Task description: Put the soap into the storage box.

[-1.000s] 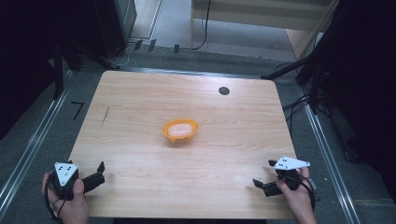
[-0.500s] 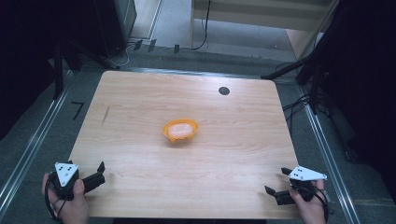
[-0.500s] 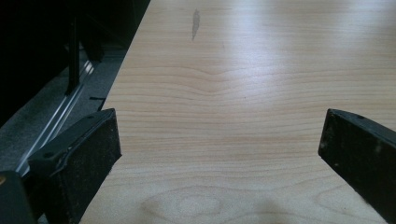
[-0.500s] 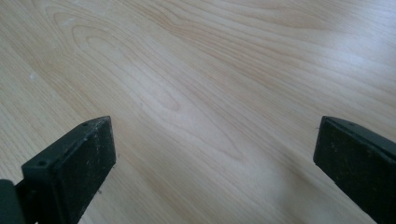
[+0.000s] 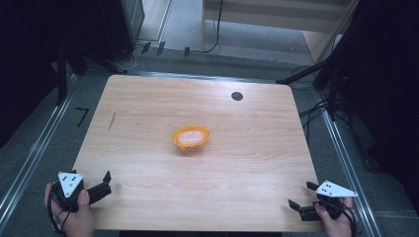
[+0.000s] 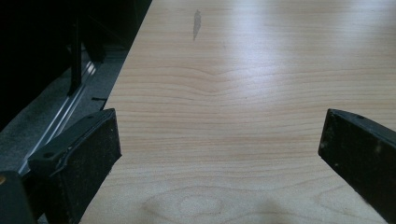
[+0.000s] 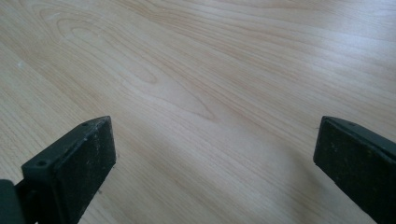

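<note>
Two gaping tongs — left tongs [image 5: 105, 180], right tongs [image 5: 302, 196] — orange bowl [image 5: 190, 138] well apart, between.

Each hand-held tool, the left tool [image 5: 101, 181] and the right tool [image 5: 302, 197], is black with two blunt, matte, rough-faced jaws, each with a small screw hole near its tip, a pale grey three-cornered plate with dark dots on top, and a black cable trailing behind.
</note>
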A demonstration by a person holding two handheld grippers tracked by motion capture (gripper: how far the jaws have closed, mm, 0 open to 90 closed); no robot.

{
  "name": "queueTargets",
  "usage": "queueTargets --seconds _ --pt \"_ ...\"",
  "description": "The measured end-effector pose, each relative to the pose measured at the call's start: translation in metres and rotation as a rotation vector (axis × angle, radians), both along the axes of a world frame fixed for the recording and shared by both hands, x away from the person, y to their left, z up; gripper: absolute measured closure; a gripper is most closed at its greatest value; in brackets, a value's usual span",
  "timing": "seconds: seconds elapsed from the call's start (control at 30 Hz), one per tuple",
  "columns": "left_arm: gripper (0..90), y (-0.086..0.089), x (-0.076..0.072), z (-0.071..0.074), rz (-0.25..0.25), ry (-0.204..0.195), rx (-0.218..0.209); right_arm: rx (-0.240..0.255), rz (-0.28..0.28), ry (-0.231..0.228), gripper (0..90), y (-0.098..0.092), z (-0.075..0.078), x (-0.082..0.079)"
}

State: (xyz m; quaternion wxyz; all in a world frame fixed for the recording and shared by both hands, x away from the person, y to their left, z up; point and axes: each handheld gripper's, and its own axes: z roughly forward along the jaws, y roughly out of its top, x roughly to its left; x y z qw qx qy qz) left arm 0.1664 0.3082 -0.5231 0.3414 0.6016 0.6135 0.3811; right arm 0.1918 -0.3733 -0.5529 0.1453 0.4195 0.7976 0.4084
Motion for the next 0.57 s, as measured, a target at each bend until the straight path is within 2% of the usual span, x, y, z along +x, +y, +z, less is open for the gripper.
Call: queueTargets --seconds 0.17,0.33,0.57 --pt "0.0 -0.0011 0.0002 -0.0003 0.003 -0.005 0.01 0.027 -0.011 -0.018 0.0 -0.0059 -0.0015 -0.0031" --pt "0.0 -0.003 0.0006 -0.0003 -0.002 0.003 0.03 0.056 -0.047 -0.038 0.0 -0.0095 -0.0018 -0.0057" --pt "0.0 -0.004 0.0014 -0.0005 0.001 0.008 0.04 0.037 -0.044 -0.044 0.0 -0.0085 -0.0028 -0.0064"
